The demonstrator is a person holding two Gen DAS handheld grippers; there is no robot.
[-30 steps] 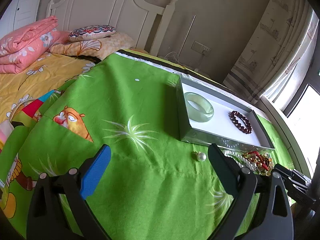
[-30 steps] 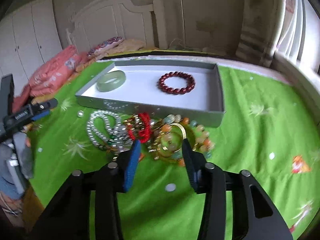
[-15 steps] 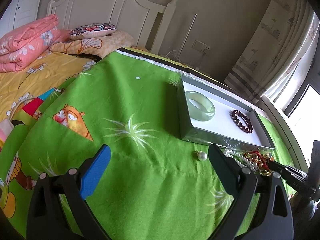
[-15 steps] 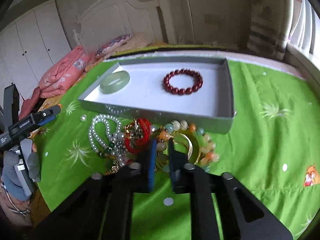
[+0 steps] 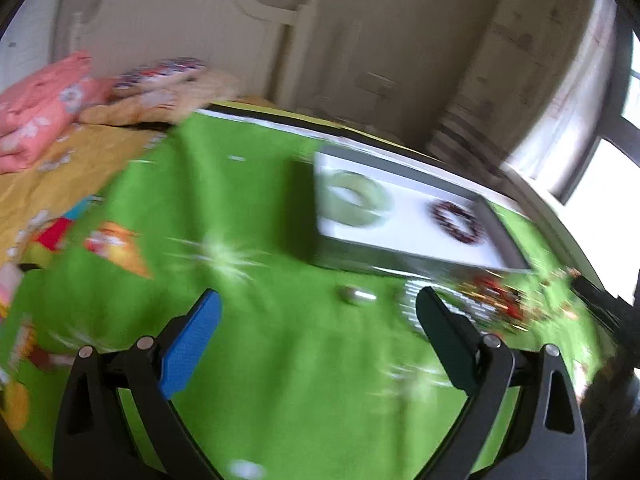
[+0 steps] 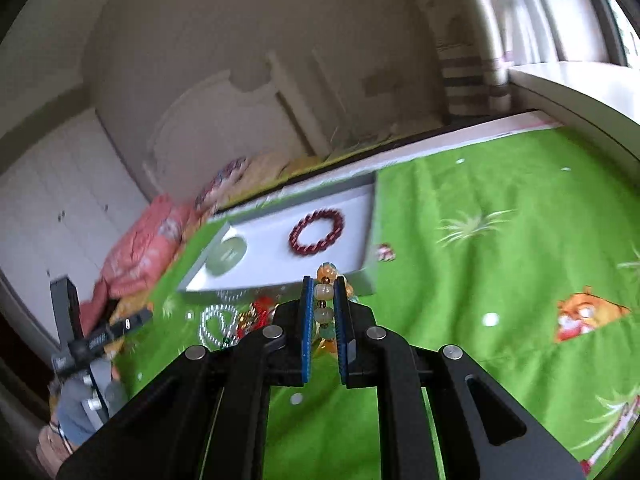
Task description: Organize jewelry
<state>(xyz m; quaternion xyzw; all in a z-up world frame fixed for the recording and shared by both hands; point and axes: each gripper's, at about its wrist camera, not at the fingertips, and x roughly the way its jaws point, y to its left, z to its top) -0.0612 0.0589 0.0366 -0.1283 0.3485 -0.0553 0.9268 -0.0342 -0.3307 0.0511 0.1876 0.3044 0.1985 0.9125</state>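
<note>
My right gripper (image 6: 323, 286) is shut on a multicoloured bead bracelet (image 6: 324, 300) and holds it above the green cloth, just in front of the grey tray (image 6: 280, 276). The tray holds a green jade bangle (image 6: 226, 256) and a dark red bead bracelet (image 6: 317, 227). A pile of jewelry (image 6: 248, 316) with a pearl necklace (image 6: 216, 322) lies in front of the tray. My left gripper (image 5: 318, 312) is open and empty above the cloth, near a loose pearl (image 5: 352, 294). The left wrist view is blurred but shows the tray (image 5: 400, 256), bangle (image 5: 356, 200) and red bracelet (image 5: 456, 220).
The green cloth (image 5: 240, 220) covers a bed with a white headboard (image 5: 180, 32), pink quilt (image 5: 36, 112) and pillows at the back. A windowsill (image 6: 580, 84) and curtain are on the right. The left gripper also shows in the right wrist view (image 6: 92, 344).
My right gripper shut on the multicoloured bead bracelet and lifted it out of the pile toward the tray. The left gripper's view shifted and blurred; it stays open.
</note>
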